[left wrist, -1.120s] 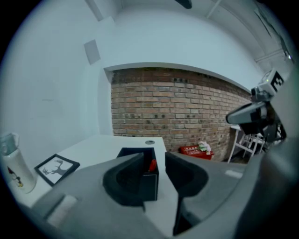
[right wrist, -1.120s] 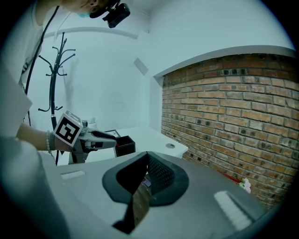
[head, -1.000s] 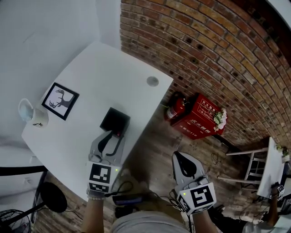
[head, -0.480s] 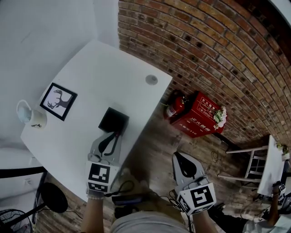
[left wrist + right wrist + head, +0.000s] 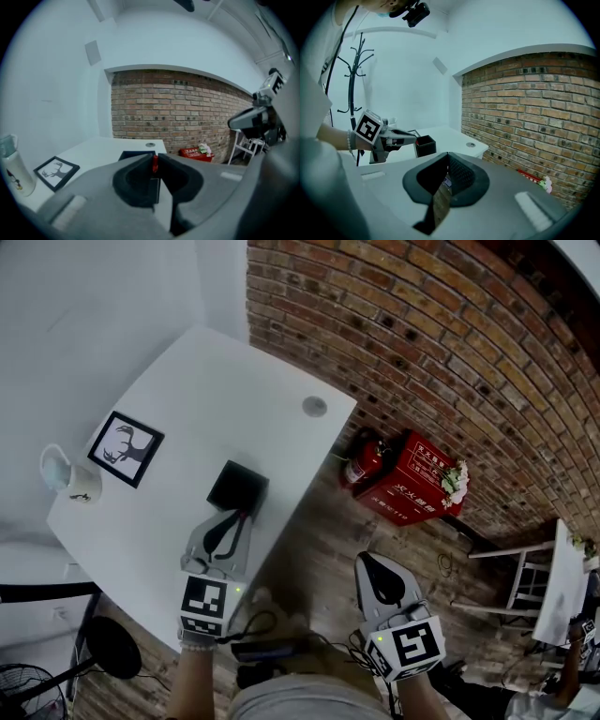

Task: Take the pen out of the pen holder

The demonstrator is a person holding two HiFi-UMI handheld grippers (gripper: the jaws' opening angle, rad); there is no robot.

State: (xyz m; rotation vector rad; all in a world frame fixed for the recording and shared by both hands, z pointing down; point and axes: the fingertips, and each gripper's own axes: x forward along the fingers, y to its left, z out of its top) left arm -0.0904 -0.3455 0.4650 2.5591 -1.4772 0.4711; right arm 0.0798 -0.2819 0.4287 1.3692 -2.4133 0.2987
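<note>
One red pen (image 5: 154, 162) stands in the black pen holder (image 5: 237, 487), its top showing just above the rim on the side nearest me. My left tool (image 5: 235, 518) reaches in at that rim, pointing slightly down, and its jaws have just been closing with the pen's top between them; in the left gripper view the tips now pinch the red cap from both sides. The pen holder sits on the white tabletop (image 5: 206, 390), close to the edge that faces the brick wall (image 5: 422, 334). Farther to the left in the head view a framed deer picture (image 5: 125, 448) lies flat, with a pale mug (image 5: 70, 476) just beside it at the tabletop's corner. A small round cap (image 5: 314, 407) is set into the far end of the tabletop. My right tool (image 5: 367, 562) hangs off to the side over the wooden floor (image 5: 319, 531), well apart from the pen holder, its jaws pressed together at the tips with nothing between them. A red box (image 5: 412, 482) stands against the foot of the wall
</note>
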